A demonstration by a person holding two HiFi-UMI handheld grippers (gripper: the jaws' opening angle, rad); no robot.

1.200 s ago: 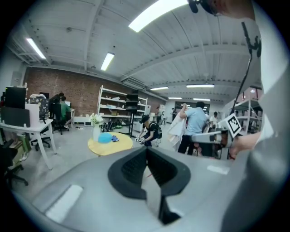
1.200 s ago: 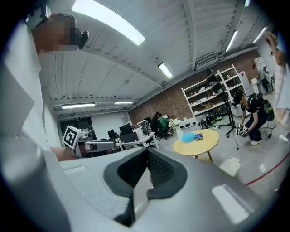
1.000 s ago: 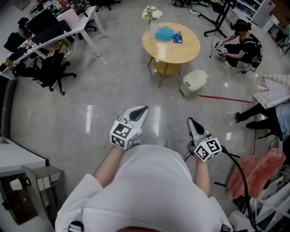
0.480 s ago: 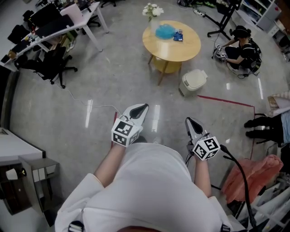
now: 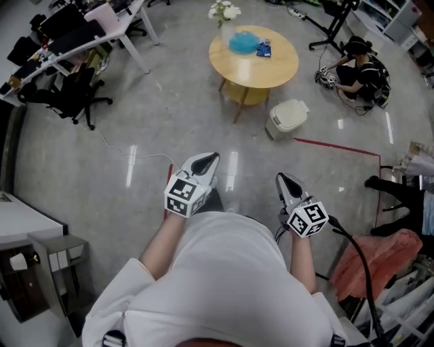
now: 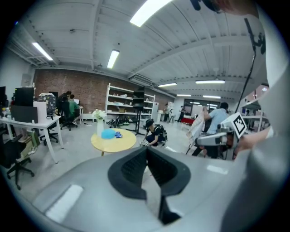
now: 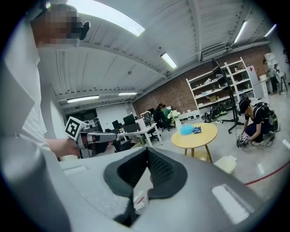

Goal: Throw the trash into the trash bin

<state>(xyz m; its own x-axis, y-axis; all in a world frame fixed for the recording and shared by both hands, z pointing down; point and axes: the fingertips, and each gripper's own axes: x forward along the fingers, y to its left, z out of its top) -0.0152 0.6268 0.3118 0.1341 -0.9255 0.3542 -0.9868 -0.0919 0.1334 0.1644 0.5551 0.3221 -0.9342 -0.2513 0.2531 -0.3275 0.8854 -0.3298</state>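
Trash, a blue wad (image 5: 243, 43), lies on the round table (image 5: 271, 71), well apart from my closed, empty left gripper (image 5: 214, 158) and right gripper (image 5: 281, 179); reaching unopened could knock the flower vase (image 5: 224, 15) beside it.

The trash bin (image 5: 287, 116) stands on the floor (image 5: 169, 122) just beside the round table (image 5: 258, 68), with desks (image 5: 88, 37) well apart at left.

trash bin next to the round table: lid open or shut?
Shut. The trash bin is covered by its cream lid, lying flat; no opening shows.
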